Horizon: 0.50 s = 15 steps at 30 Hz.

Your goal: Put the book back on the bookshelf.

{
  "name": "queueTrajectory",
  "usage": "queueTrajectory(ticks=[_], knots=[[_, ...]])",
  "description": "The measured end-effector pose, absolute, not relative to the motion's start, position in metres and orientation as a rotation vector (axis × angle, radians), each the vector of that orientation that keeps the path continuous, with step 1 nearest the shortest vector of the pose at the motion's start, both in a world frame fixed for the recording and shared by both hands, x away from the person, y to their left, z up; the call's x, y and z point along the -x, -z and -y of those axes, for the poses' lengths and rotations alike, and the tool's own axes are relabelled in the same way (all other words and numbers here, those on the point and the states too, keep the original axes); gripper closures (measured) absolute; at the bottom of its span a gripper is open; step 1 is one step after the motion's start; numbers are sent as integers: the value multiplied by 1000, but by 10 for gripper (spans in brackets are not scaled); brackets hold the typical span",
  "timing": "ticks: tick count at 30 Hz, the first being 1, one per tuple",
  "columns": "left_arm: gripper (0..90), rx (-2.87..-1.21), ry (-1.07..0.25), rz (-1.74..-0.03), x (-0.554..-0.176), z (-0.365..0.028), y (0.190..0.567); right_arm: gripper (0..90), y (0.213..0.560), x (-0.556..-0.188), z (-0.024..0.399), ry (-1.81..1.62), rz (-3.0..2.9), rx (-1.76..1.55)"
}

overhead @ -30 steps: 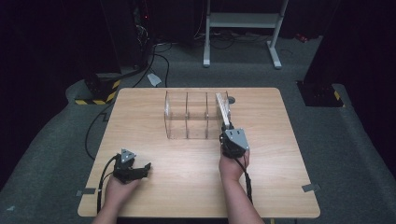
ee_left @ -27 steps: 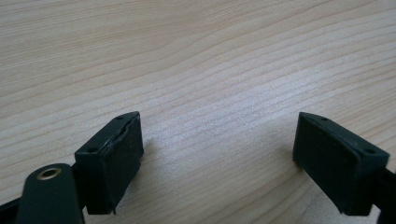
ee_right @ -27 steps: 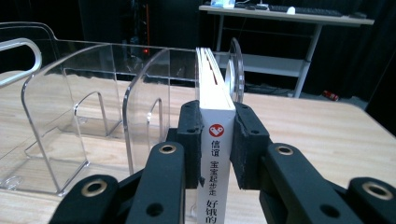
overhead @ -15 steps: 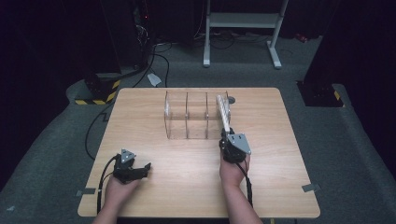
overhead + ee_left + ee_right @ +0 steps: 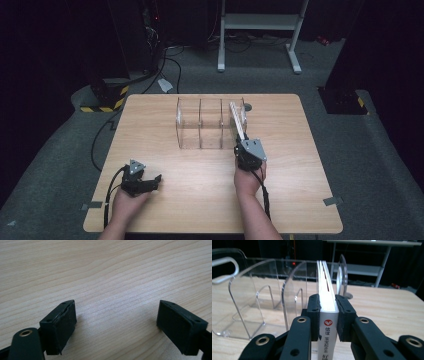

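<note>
The wooden table (image 5: 150,125) is carrying a clear acrylic file rack (image 5: 200,125) toward its far middle, with upright dividers forming slots open toward the near side. The right gripper (image 5: 246,154) is standing just near of the rack's right end, its jaws clamped flat on the two covers of a white book (image 5: 327,315) close to the spine, which is facing the person; the far part of the book is lying within the rightmost slot, between the last inner divider (image 5: 294,295) and the right end wall (image 5: 342,272), and in the high view it is leaning toward the near side rather than standing square. Judged risk: the pages are fanning slightly at the top edge, so a forward push is likely to catch a loose leaf or a cover corner on a divider edge. The rack is light and unfixed by appearance; an off-line shove is likely to slide or tip it away. Release while the book is tilting could let it topple out toward the near side. The left gripper (image 5: 142,183) is resting at the near left of the table, jaws spread wide over bare wood and holding nothing, well apart from the rack and giving it no bracing.
</note>
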<state>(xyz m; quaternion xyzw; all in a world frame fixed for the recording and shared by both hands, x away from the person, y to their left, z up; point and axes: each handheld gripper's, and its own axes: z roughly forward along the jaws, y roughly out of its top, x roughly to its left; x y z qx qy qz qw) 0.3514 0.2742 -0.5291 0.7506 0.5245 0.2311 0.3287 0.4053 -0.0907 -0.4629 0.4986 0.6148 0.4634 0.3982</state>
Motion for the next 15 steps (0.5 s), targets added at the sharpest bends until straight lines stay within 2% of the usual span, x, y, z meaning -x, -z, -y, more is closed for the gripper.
queueTrajectory(ticks=[15], knots=[[161, -1966, -602, -1373, -351, -274, 529, 760, 455, -412, 86, -1181, -1476, -1221]])
